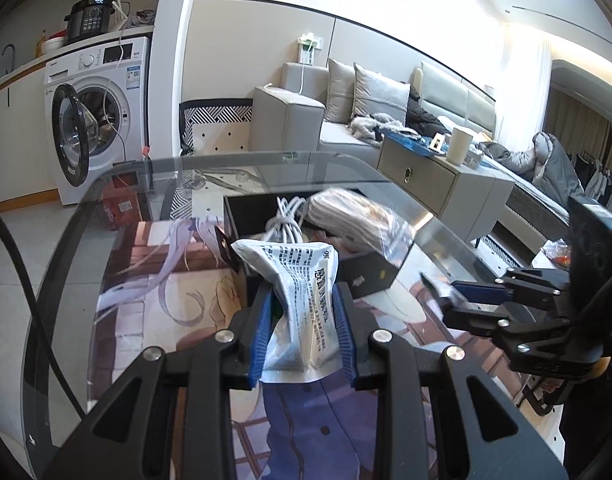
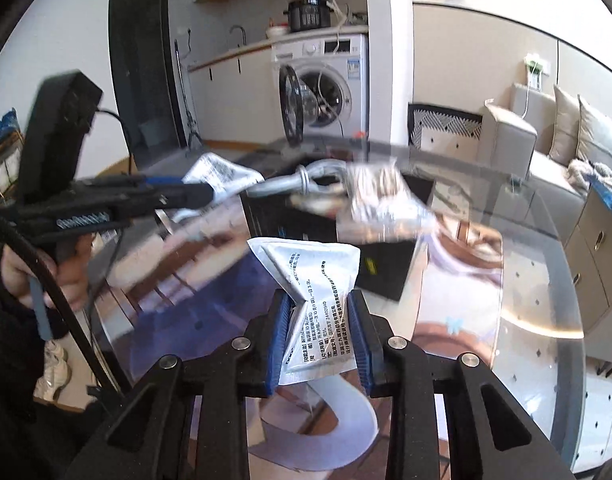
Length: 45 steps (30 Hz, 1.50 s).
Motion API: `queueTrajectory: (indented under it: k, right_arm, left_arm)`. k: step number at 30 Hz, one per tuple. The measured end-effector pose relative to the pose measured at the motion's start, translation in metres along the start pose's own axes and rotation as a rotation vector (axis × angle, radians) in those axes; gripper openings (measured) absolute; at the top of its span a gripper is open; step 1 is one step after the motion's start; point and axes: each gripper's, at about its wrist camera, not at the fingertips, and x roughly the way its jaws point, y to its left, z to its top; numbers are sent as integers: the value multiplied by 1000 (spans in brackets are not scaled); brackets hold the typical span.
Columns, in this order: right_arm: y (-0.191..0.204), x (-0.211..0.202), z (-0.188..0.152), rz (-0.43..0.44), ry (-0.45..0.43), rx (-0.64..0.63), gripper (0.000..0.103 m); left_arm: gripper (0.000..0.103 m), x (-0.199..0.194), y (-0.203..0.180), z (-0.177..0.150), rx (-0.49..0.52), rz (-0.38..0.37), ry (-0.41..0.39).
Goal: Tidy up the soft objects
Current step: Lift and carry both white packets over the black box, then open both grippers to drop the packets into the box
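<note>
My left gripper (image 1: 304, 300) is shut on a silver printed pouch (image 1: 294, 284), held just in front of a black open box (image 1: 242, 216). The box holds a coiled white cable (image 1: 286, 220) and a clear bag of striped cloth (image 1: 354, 216) that lies over its right edge. My right gripper (image 2: 320, 304) is shut on a second silver printed pouch (image 2: 310, 280), above the glass table. The right gripper shows at the right of the left wrist view (image 1: 438, 296). The left gripper with its pouch (image 2: 222, 172) shows at the left of the right wrist view, blurred.
A round glass table (image 1: 86, 248) carries a printed mat (image 1: 178, 292). A small black carton (image 1: 366, 276) lies right of the box. A washing machine (image 1: 94, 116) with its door open, a sofa (image 1: 298, 120) and a side cabinet (image 1: 434, 180) stand beyond.
</note>
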Motion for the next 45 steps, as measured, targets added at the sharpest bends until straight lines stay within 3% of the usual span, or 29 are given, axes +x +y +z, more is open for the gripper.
queueTrajectory:
  k: [11,26,41,45]
  right_arm:
    - [3,8,42,57,-68,28,29]
    - [-11,75,82,128,-49,149,29]
    - [-26,98,79,39,-3,200,29]
    - [-23,98,79,18,-9,183,36]
  left_arm:
    - [28,15,21,29,-41,26,-45]
    - [28,63,39,53,-53,49,-28]
    - [30,95,31,54,-36,32,17]
    - [34,100,29,54,-22,38,26]
